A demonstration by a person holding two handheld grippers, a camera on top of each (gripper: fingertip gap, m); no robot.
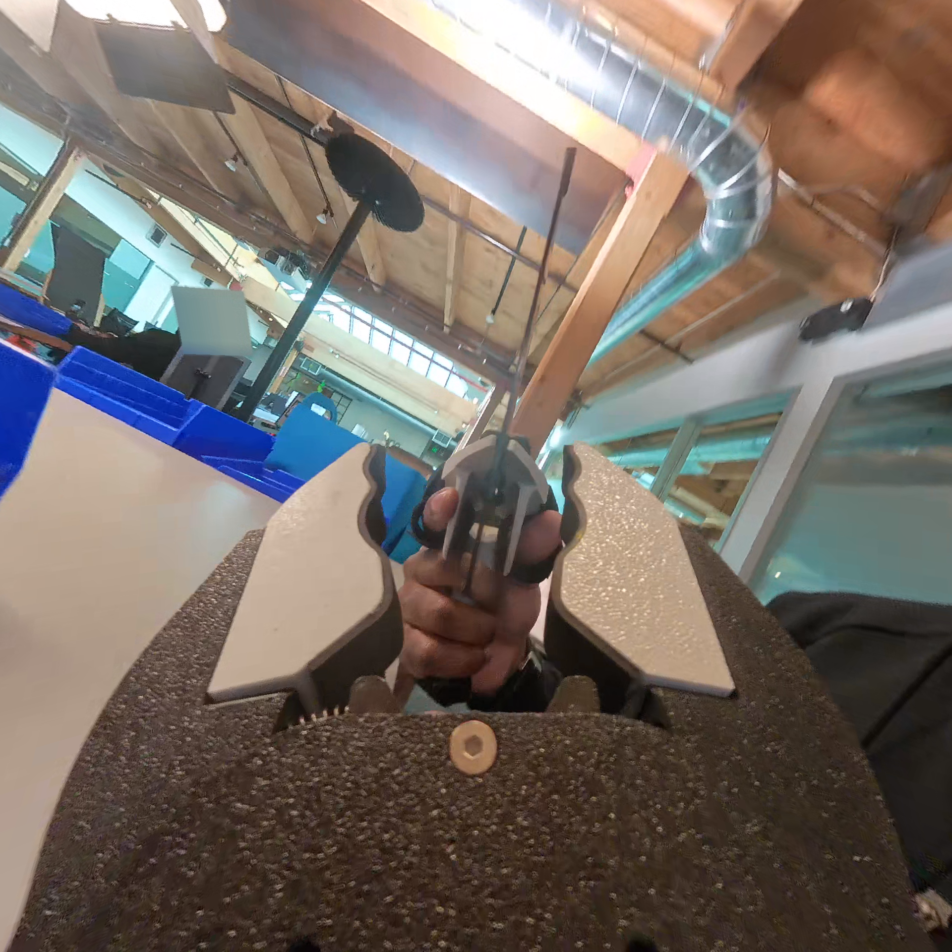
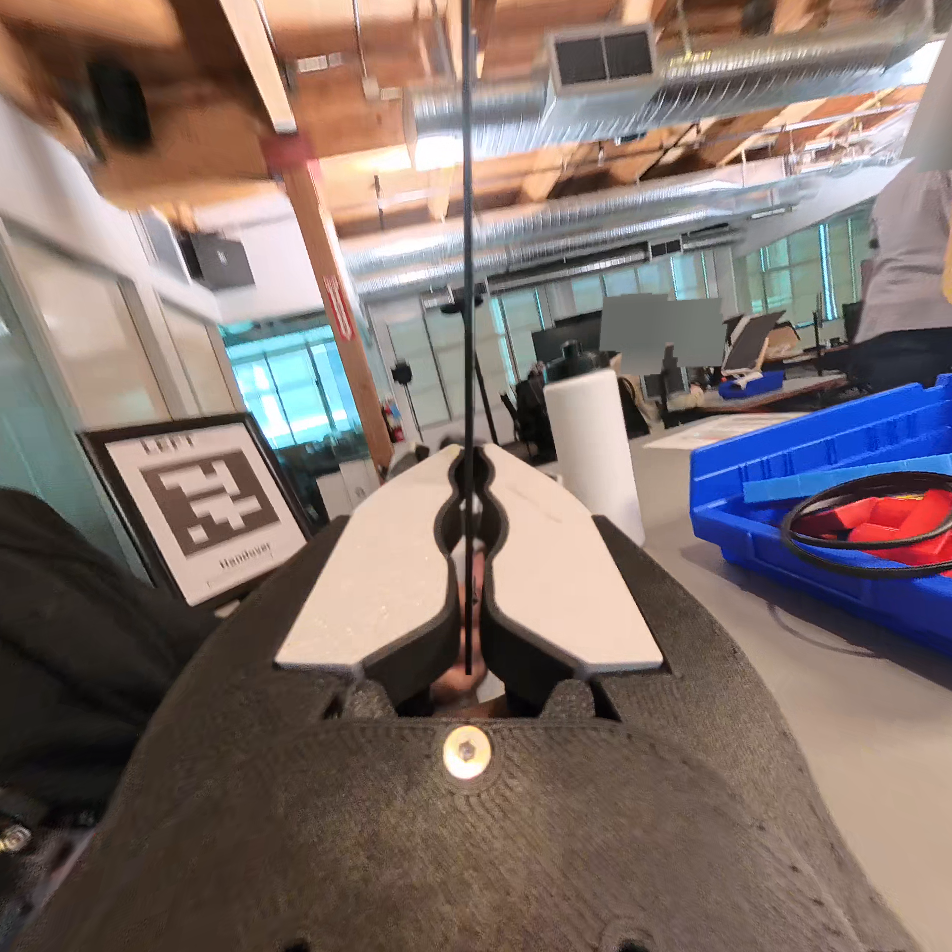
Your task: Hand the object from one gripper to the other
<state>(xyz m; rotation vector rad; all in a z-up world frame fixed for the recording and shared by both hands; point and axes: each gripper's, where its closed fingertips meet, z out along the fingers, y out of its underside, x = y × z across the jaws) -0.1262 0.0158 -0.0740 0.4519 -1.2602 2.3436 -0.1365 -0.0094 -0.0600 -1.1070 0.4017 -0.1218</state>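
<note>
Pale grey table [image 2: 721,644] with a smooth top. Resting on it: a blue plastic bin [image 2: 803,479] at the right, holding red blocks [image 2: 886,520] and a coiled black cable [image 2: 845,546]; a white cylinder [image 2: 592,453] standing upright farther back; a framed black-and-white marker card [image 2: 206,505] propped at the left.

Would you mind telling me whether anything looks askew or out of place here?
Nothing stands out. The right claw is shut on the thin black rod, which stands straight up, and the left claw is open facing it.
</note>
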